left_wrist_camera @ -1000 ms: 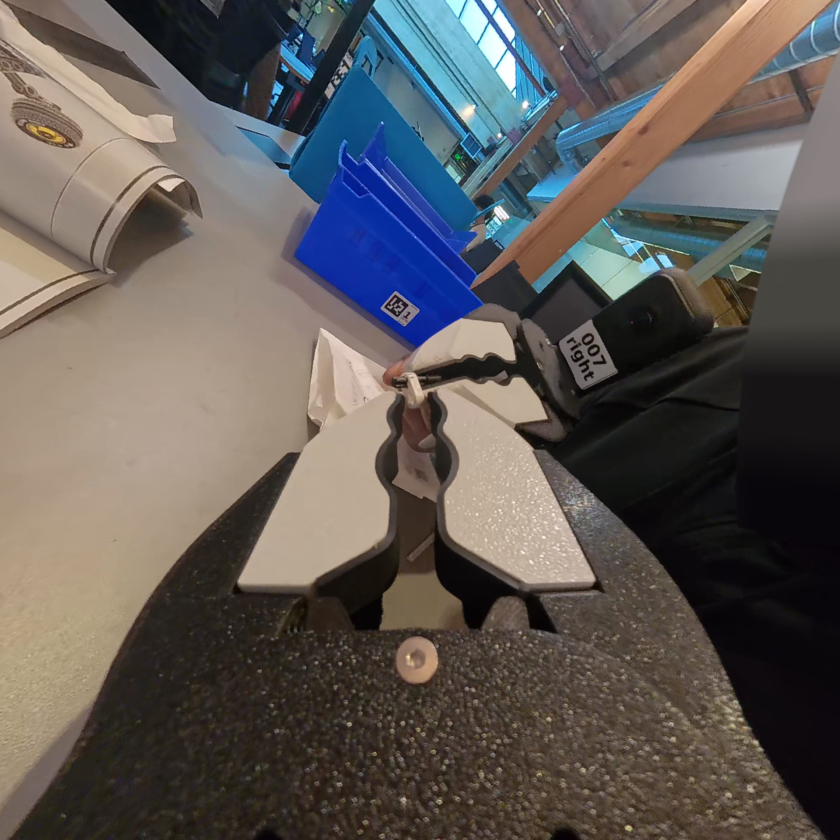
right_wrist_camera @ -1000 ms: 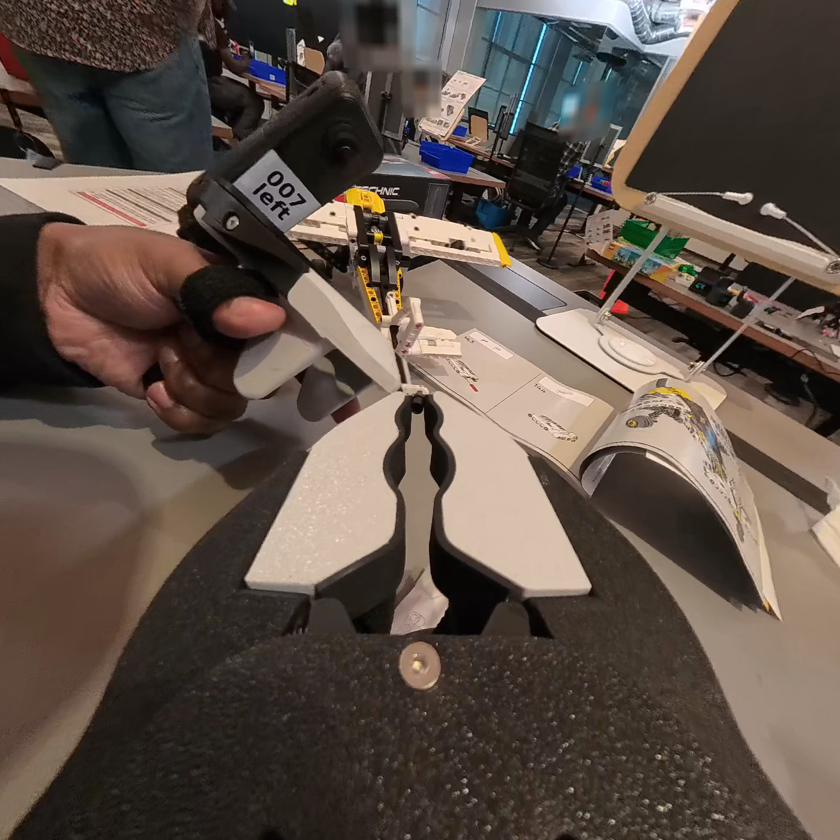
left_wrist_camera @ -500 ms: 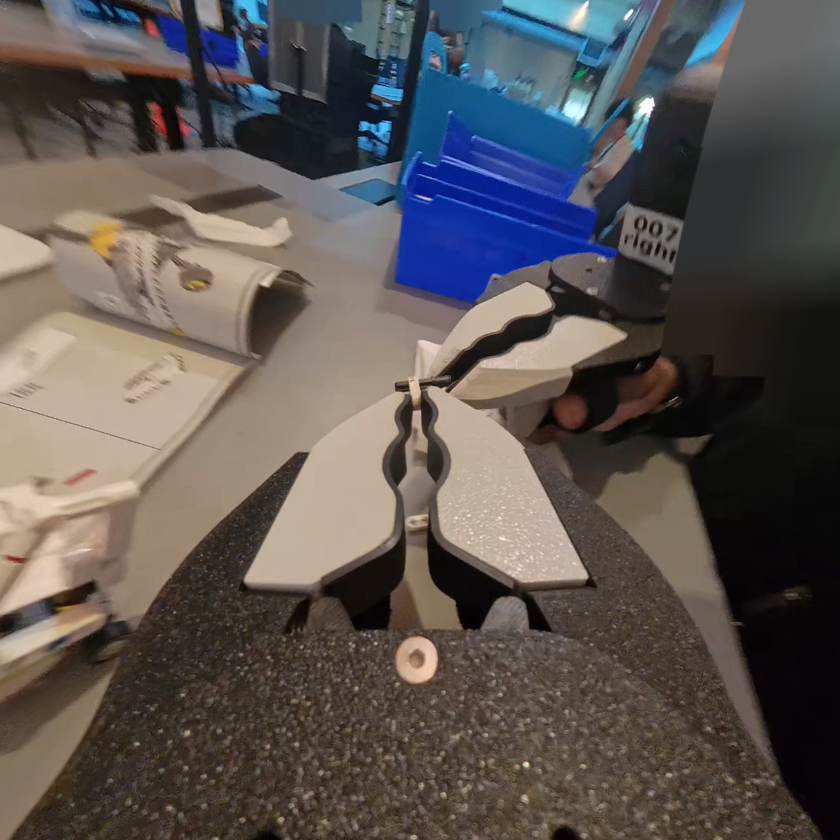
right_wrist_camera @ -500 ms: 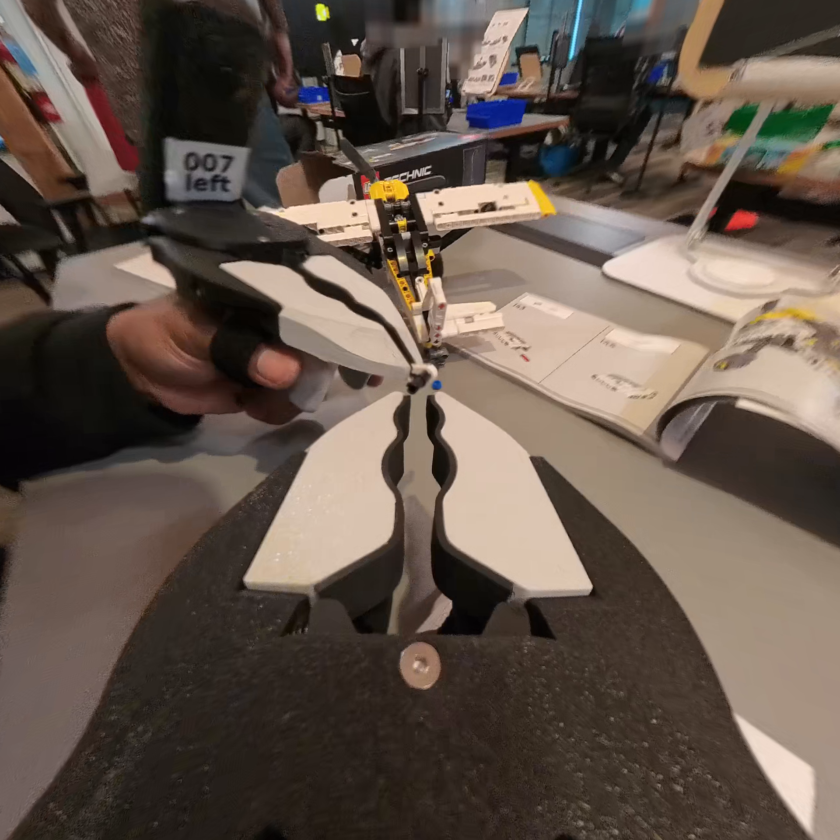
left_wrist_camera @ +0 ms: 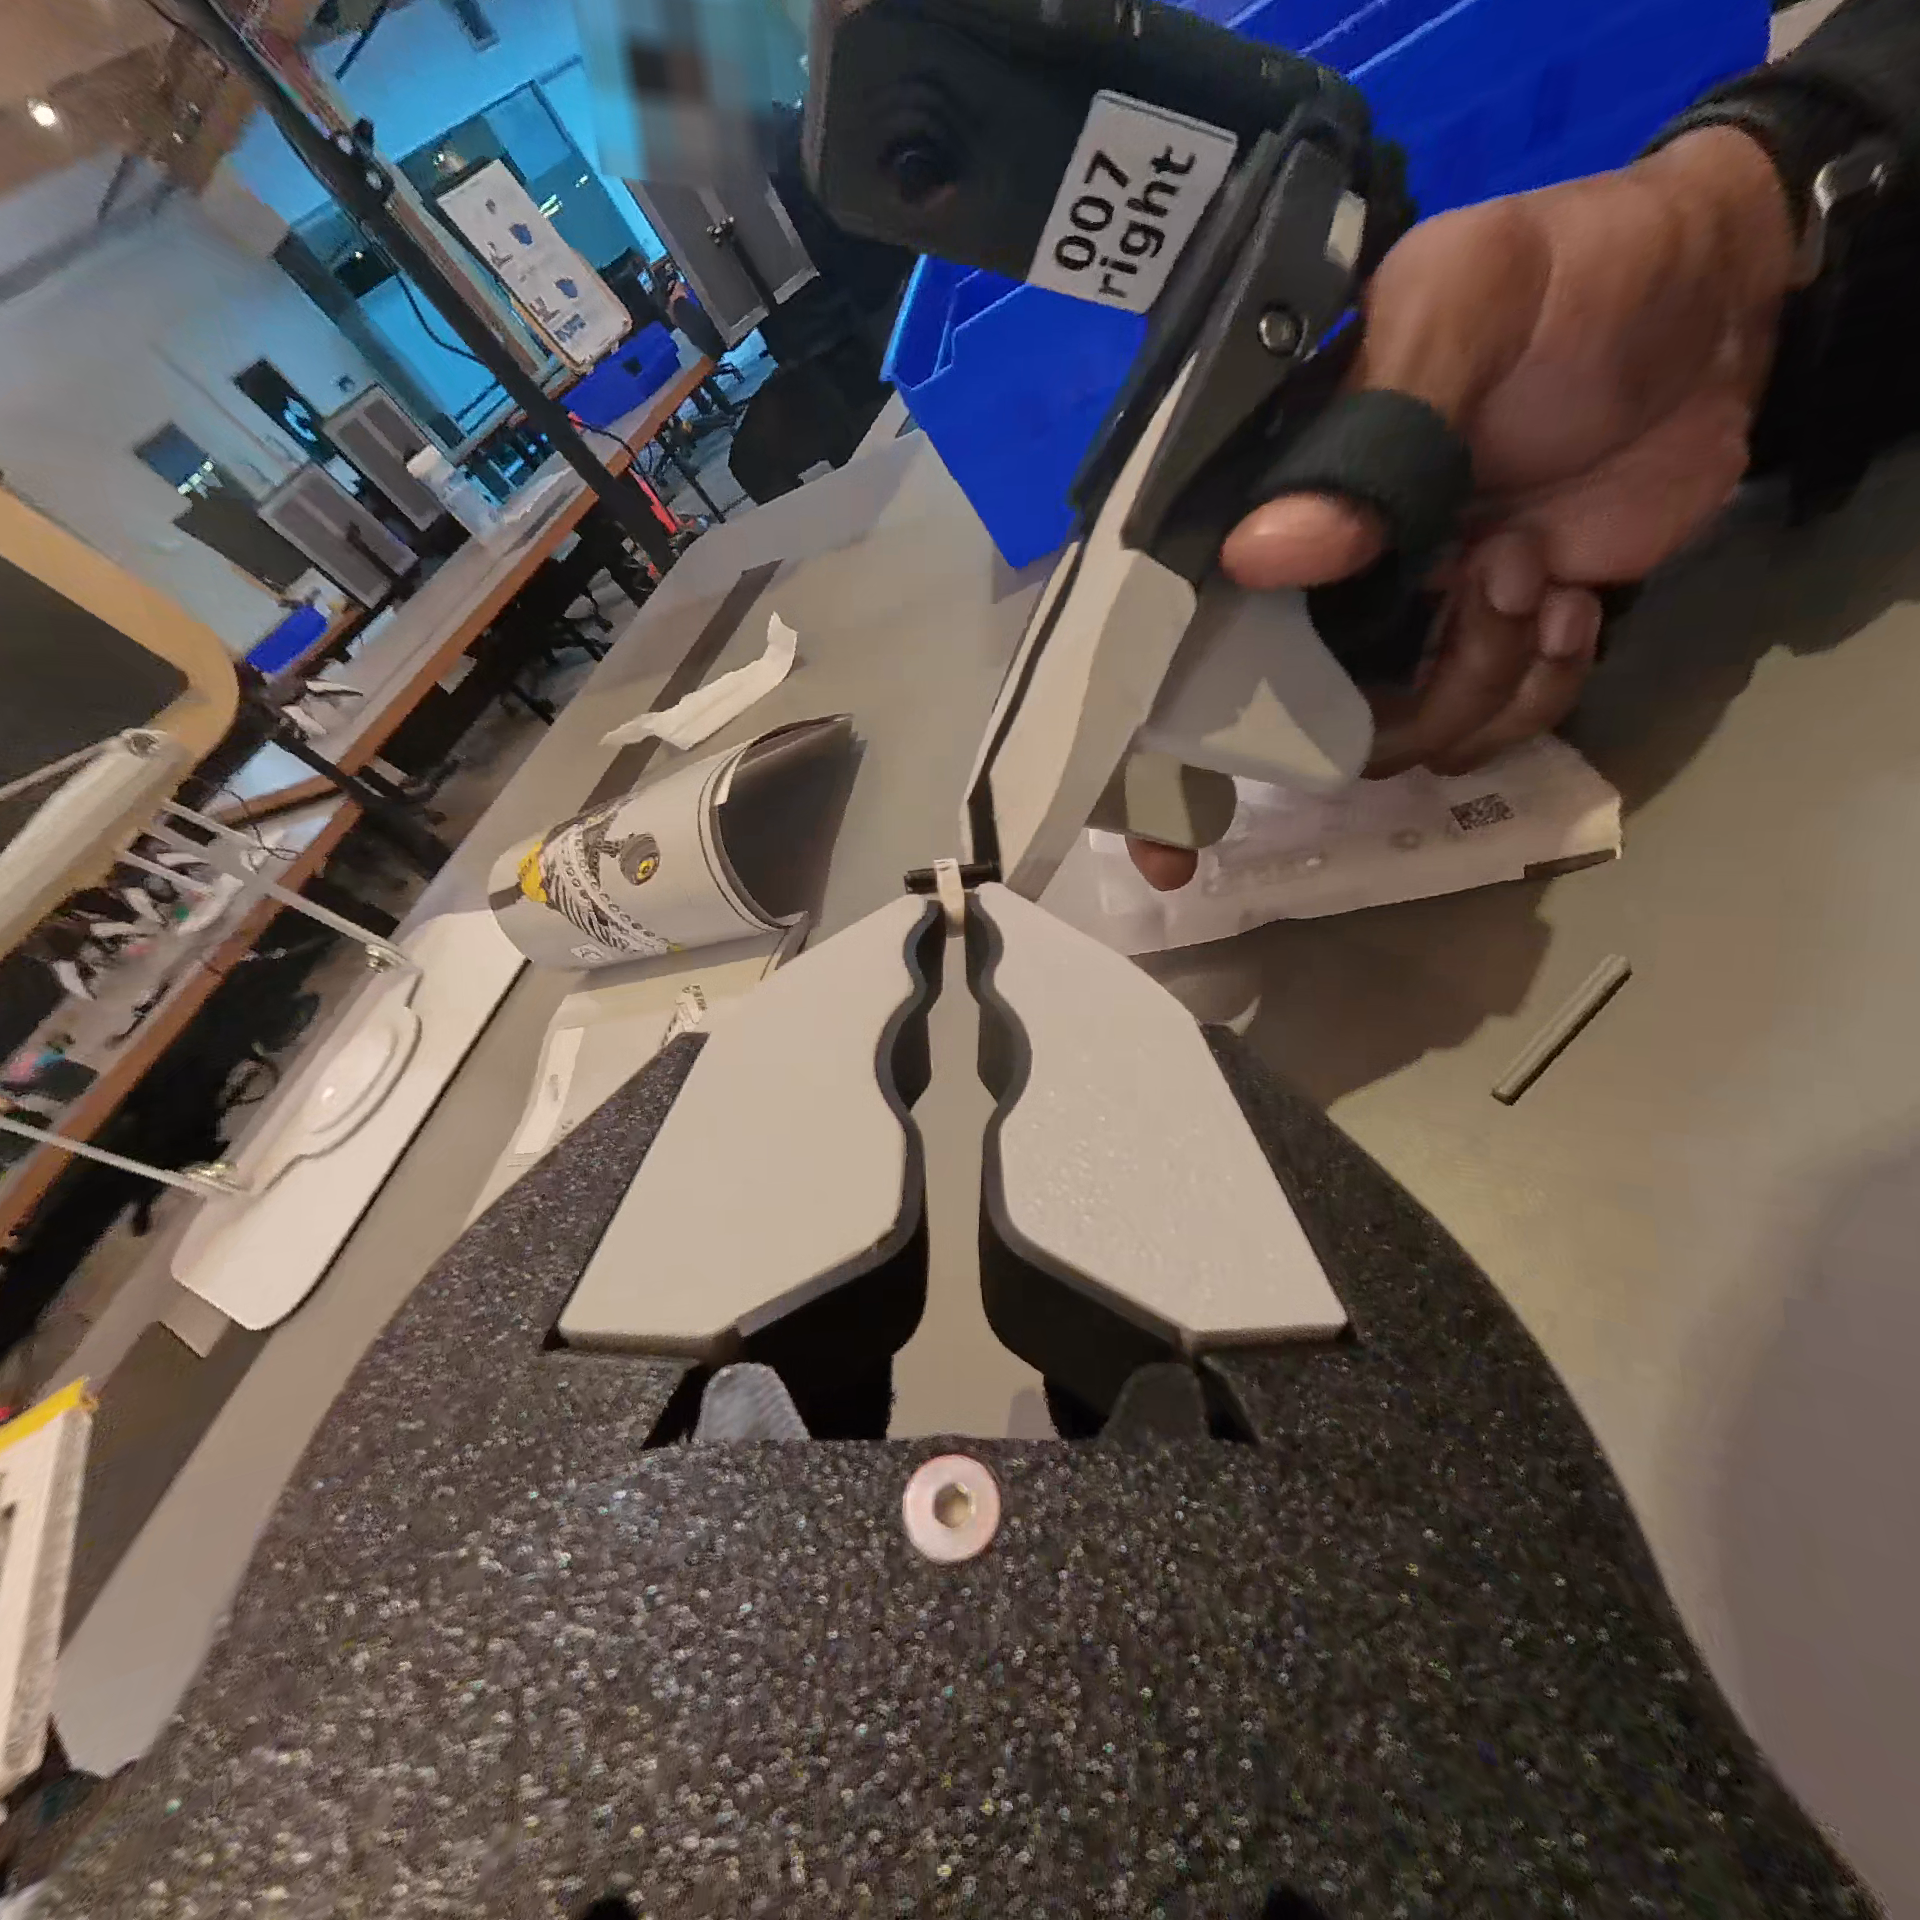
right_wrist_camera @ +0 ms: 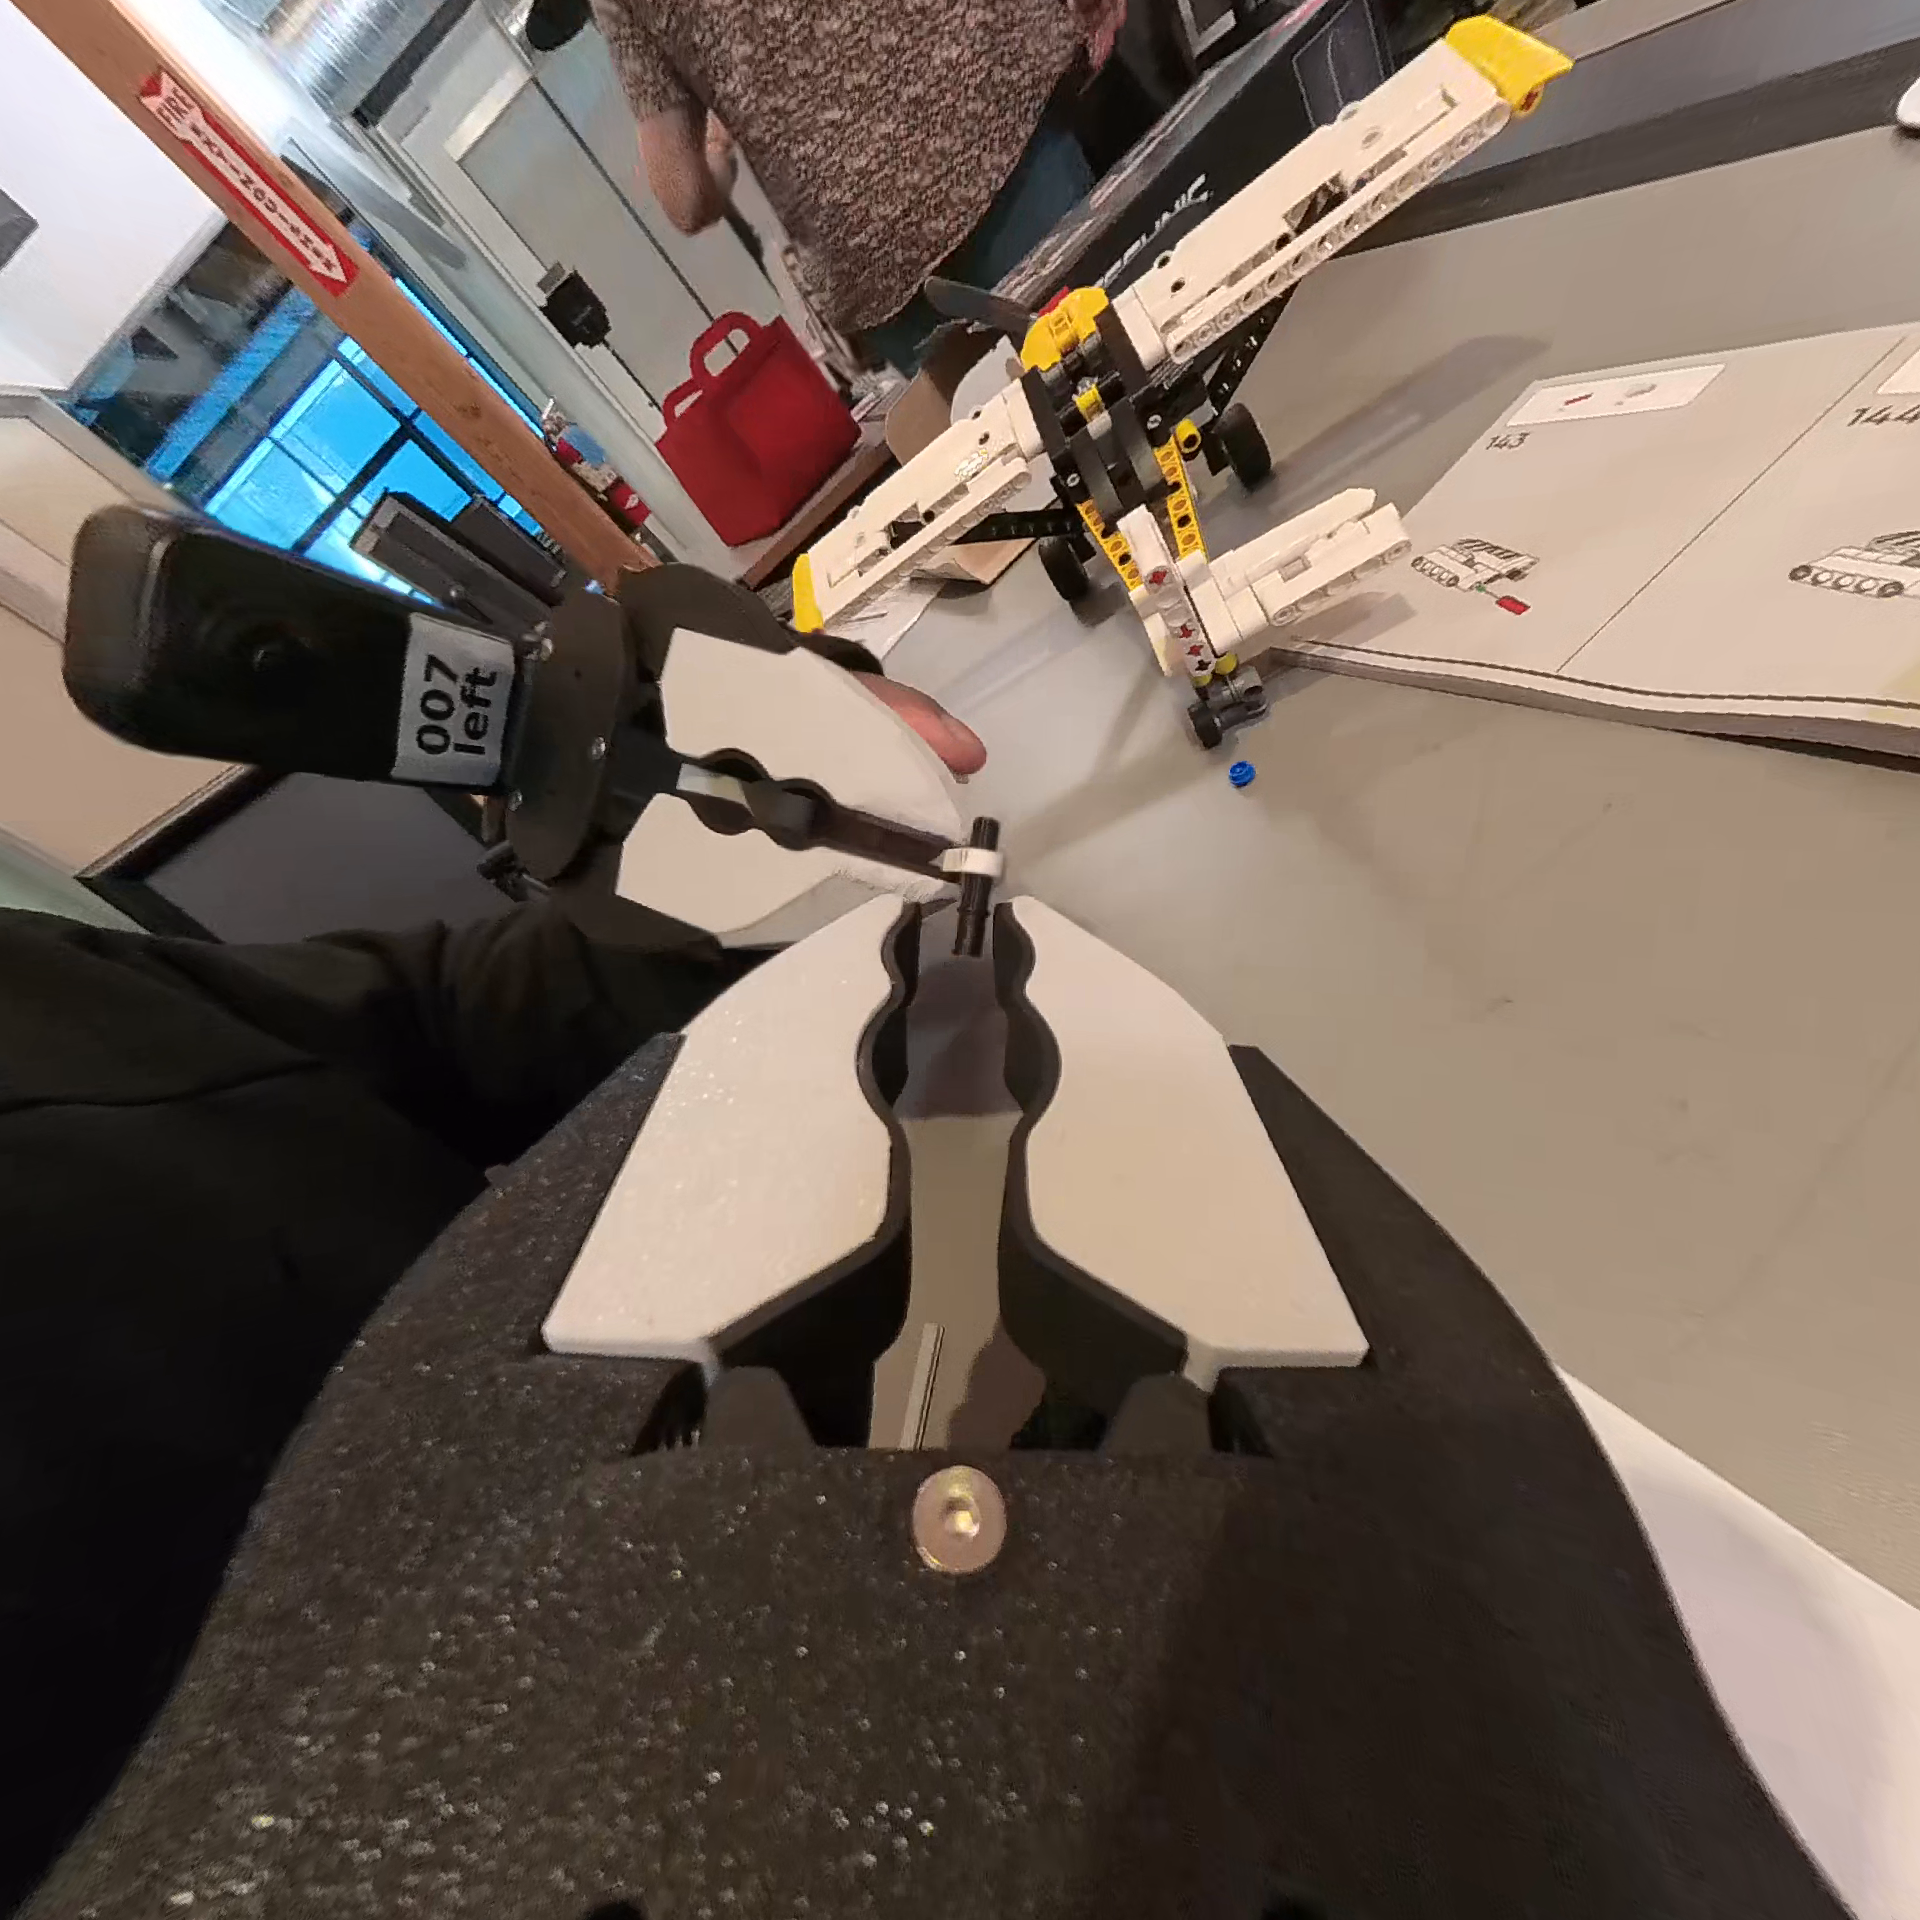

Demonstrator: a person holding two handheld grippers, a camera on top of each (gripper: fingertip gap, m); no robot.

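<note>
My left gripper is shut on a small white piece with a black pin pushed through it. The right wrist view shows the same: the left gripper's tips pinch the white piece, and the black pin crosses it. My right gripper is open. The pin's lower end stands between its pads, with a gap on the left side. In the left wrist view the right gripper comes in from above right, held by a hand, with its tips at the pin.
A white, yellow and black brick-built plane stands on the grey table beside an open instruction booklet. A tiny blue stud lies near it. A curled booklet, blue bins, a clear packet and a grey axle are nearby. A person stands behind. The grippers are tip to tip, or close to it.
My right jaws have widened and let go of the black pin they pinched a second ago. My left gripper stays shut on the white piece. Both grippers have rotated while staying tip to tip.
</note>
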